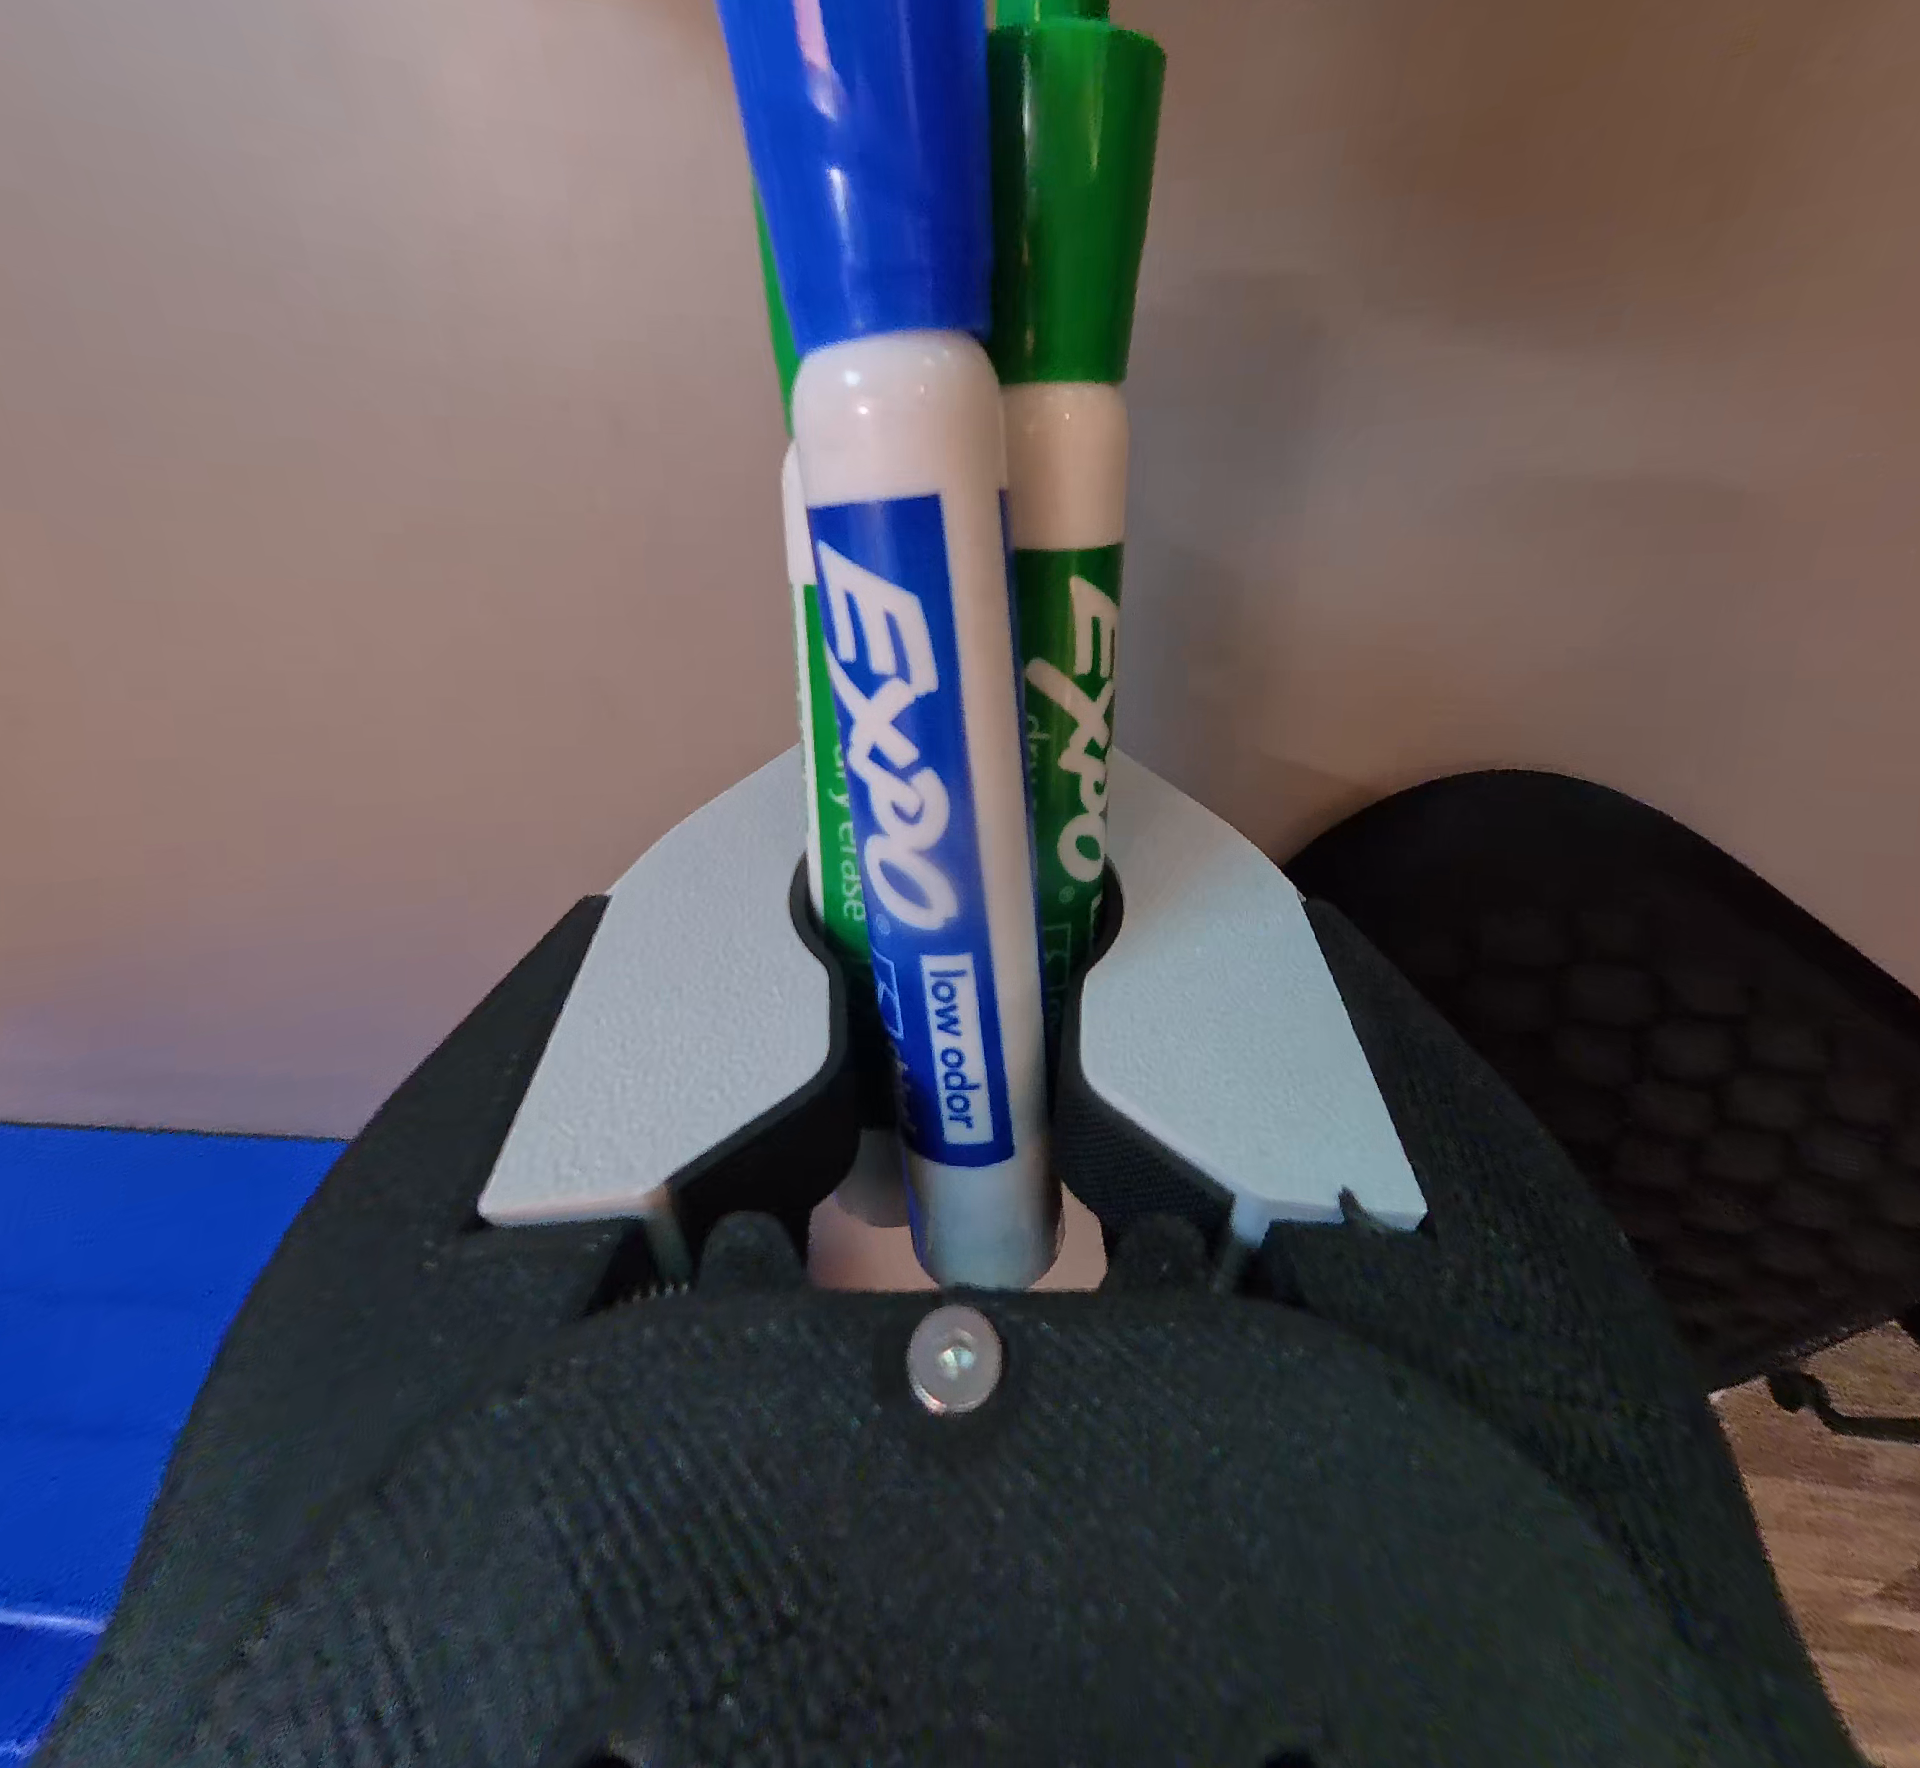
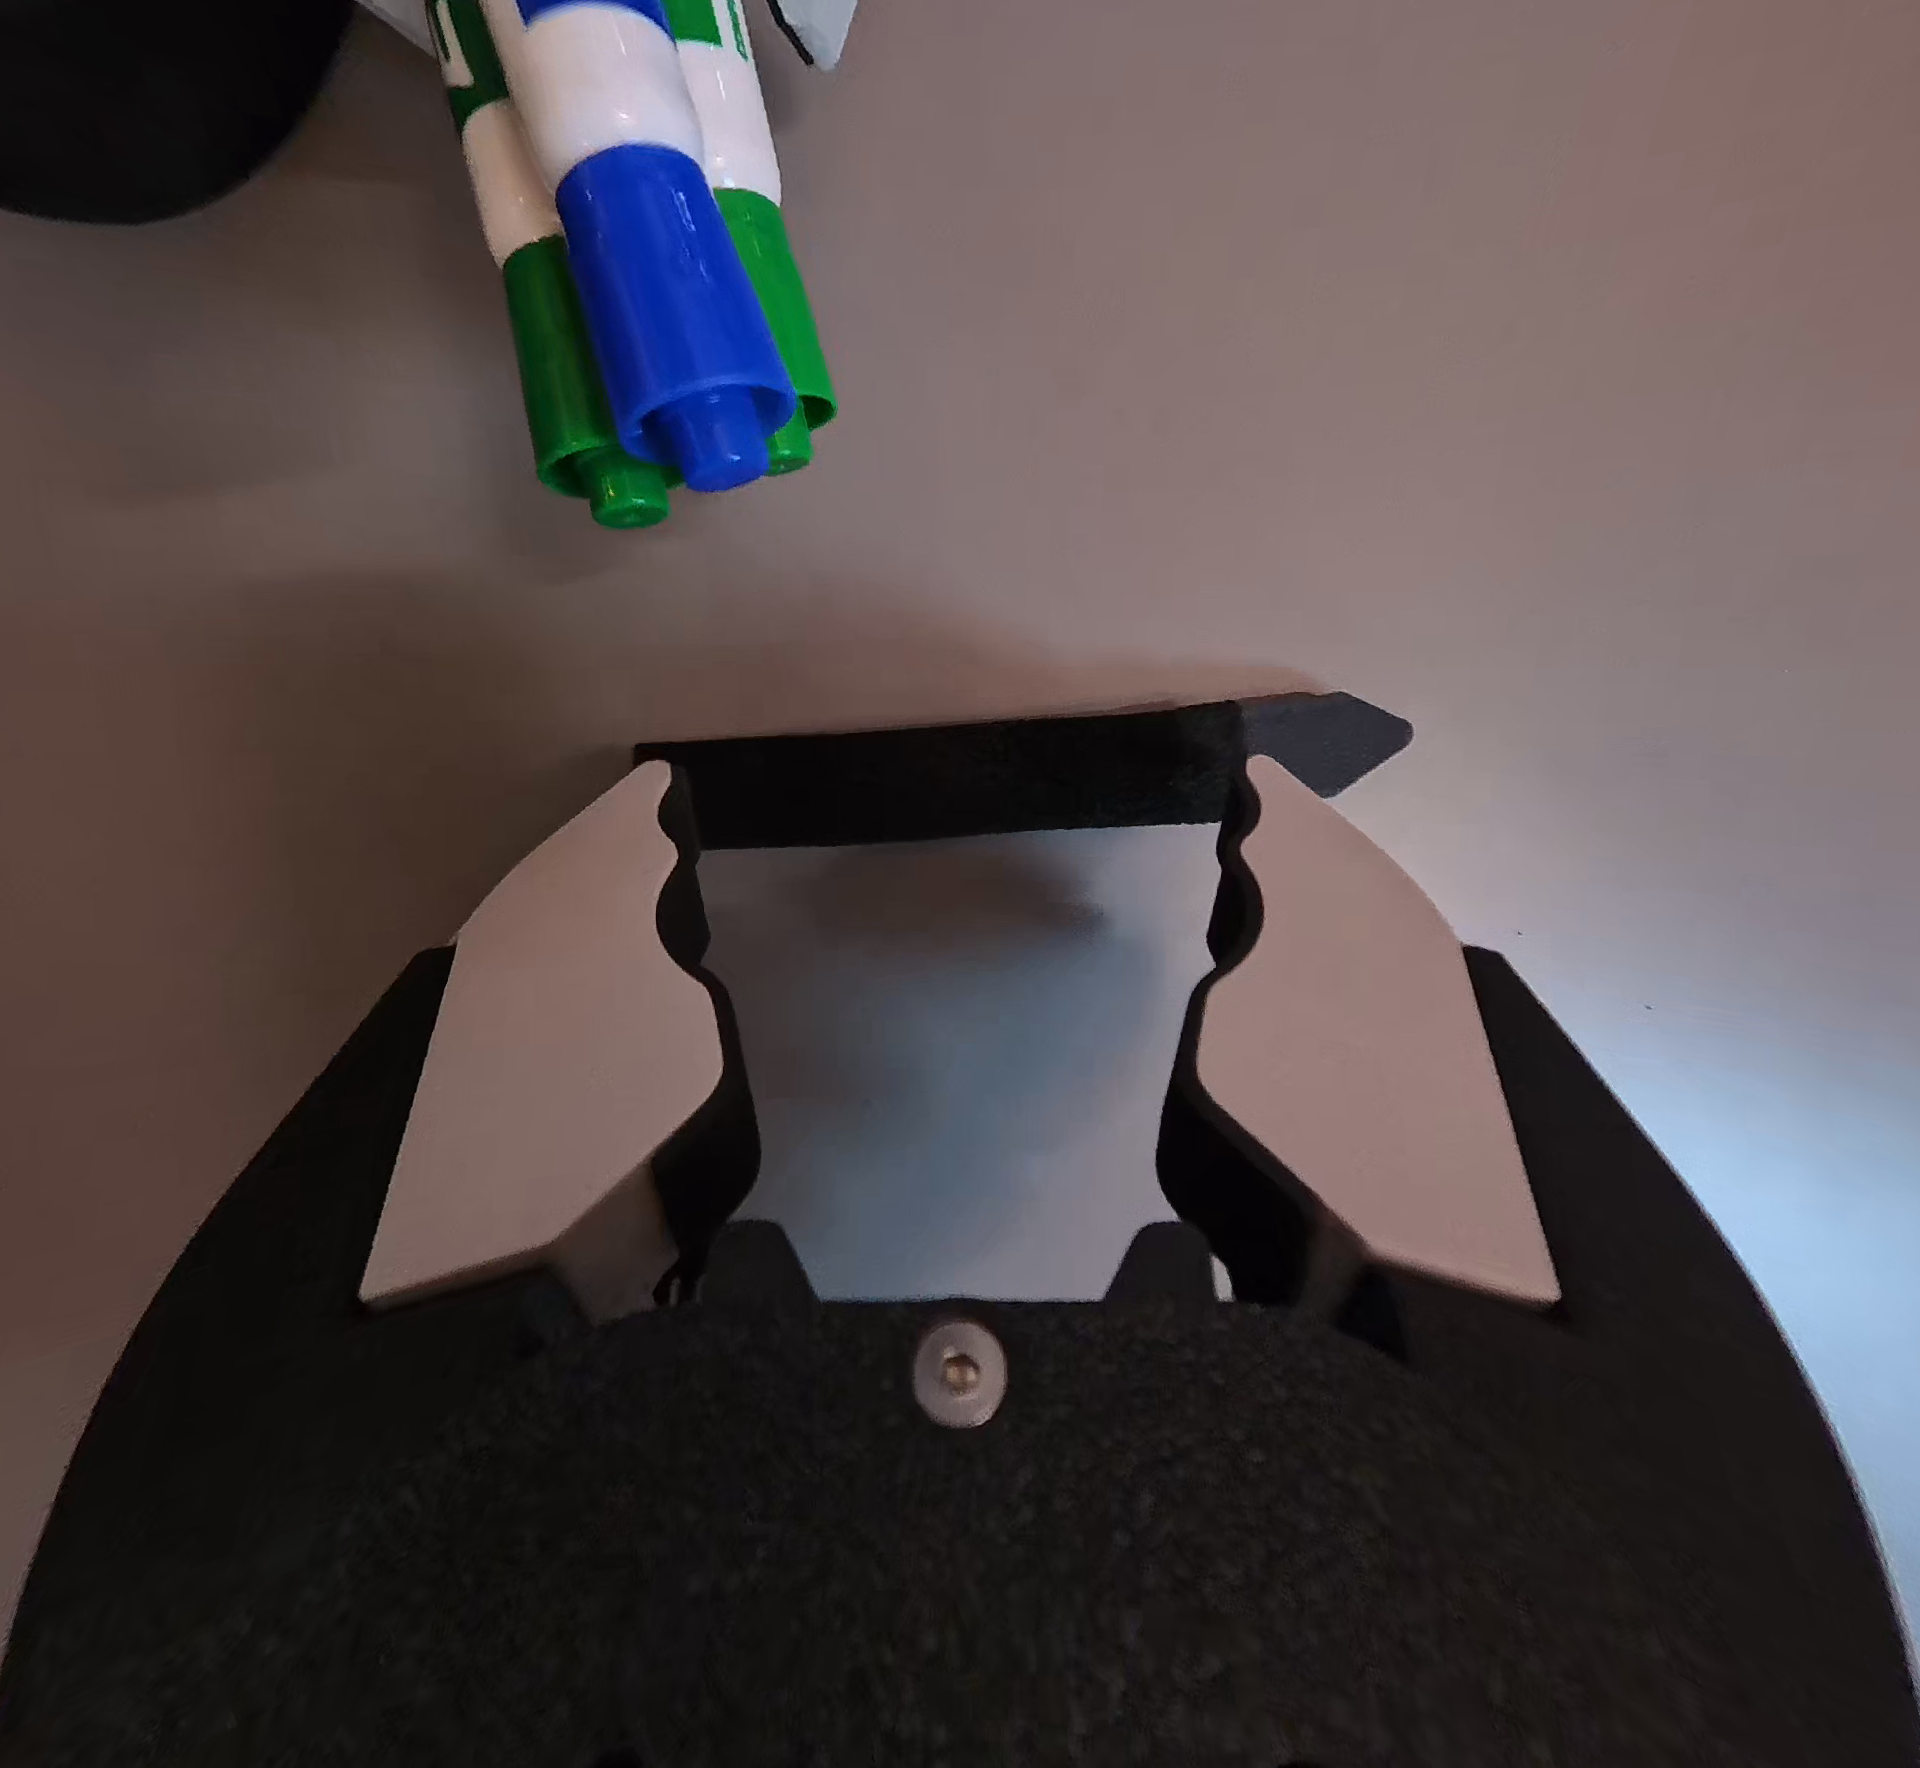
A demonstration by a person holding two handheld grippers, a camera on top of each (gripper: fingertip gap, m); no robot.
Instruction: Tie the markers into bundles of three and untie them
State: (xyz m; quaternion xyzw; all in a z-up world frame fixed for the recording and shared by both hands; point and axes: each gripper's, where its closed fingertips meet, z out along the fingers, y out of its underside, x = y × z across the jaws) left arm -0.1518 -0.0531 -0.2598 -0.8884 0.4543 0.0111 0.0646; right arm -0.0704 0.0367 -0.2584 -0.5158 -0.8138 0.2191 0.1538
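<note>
OK, left gripper (image 1: 956, 897) is clamped on three markers: blue marker (image 1: 914, 638) in front, one green marker (image 1: 784, 430) mostly hidden behind it on its left, another green marker (image 1: 1070, 513) on its right, caps pointing away from the gripper. Right gripper (image 2: 961, 819) is spread wide, gripping nothing (black strap (image 2: 956, 793) lies flat on the grey table (image 2: 1351, 368) across its fingertips, touching both). The bundle (image 2: 644, 264) sits ahead of it and to its left, well apart.

Right hand-held gripper (image 2: 961, 809) spread wide by black strap (image 2: 966, 788), markers (image 2: 644, 264) beyond
</note>
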